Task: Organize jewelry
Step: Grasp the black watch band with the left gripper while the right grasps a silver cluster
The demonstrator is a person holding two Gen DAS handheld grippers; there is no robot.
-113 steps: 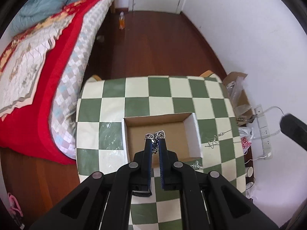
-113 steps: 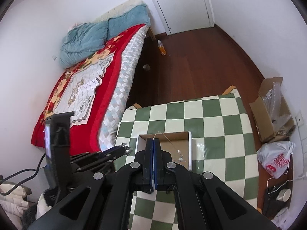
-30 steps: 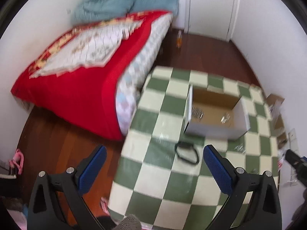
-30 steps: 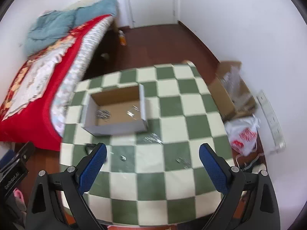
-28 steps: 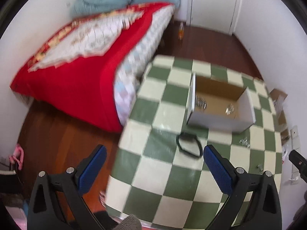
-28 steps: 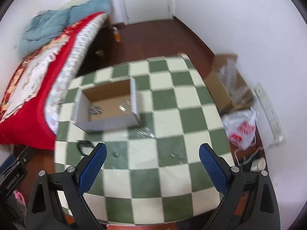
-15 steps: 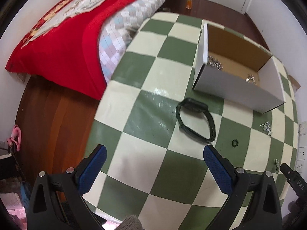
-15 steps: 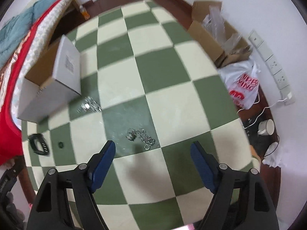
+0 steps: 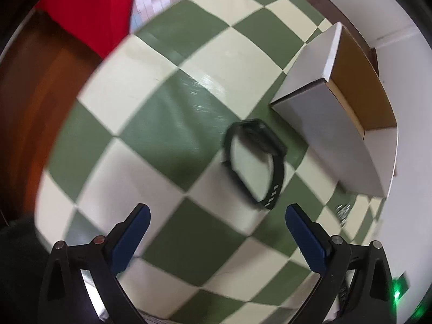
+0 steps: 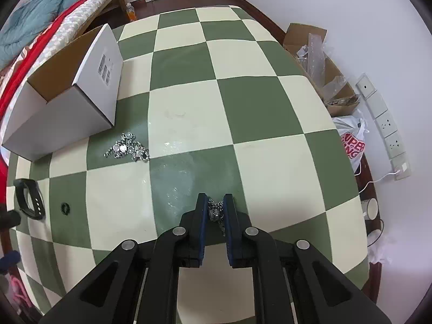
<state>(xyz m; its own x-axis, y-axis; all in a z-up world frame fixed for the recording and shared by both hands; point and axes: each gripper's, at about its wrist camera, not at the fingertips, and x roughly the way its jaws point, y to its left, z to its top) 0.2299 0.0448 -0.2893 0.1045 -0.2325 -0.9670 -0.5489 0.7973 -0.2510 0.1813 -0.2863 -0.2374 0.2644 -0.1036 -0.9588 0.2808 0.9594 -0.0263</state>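
Two wrist views of one pick-up step, read from left to right. In the left wrist view, the left gripper (image 9: 217,224) hangs over the checkered desk (image 9: 151,102) with its jaws wide apart and nothing between them. A dark watch band (image 9: 255,162) lies on the desk at about 12 o'clock from the jaw tips, near but not touching. The open cardboard box (image 9: 332,124) stands at 1 o'clock, just beyond the band. A small blurred heap of metal shows at 3 o'clock near the desk edge.

In the right wrist view, the same box (image 10: 67,100) sits at 10 o'clock and a loose chain pile (image 10: 127,149) lies just beside its near corner. The band (image 10: 28,198) and a small dark ring (image 10: 65,207) lie at 9 o'clock. The right gripper (image 10: 215,210) points down at the desk; its jaws are closing, with a second silver chain (image 10: 215,210) bunched between the pads and seemingly pinched.

Step in hand, as judged: grasping this chain for transfer to the box. The next move calls for a firm grip, a lift clear of the desk, and travel toward 10 o'clock over the box wall. The left jaws would need to straddle the band's strap before closing.
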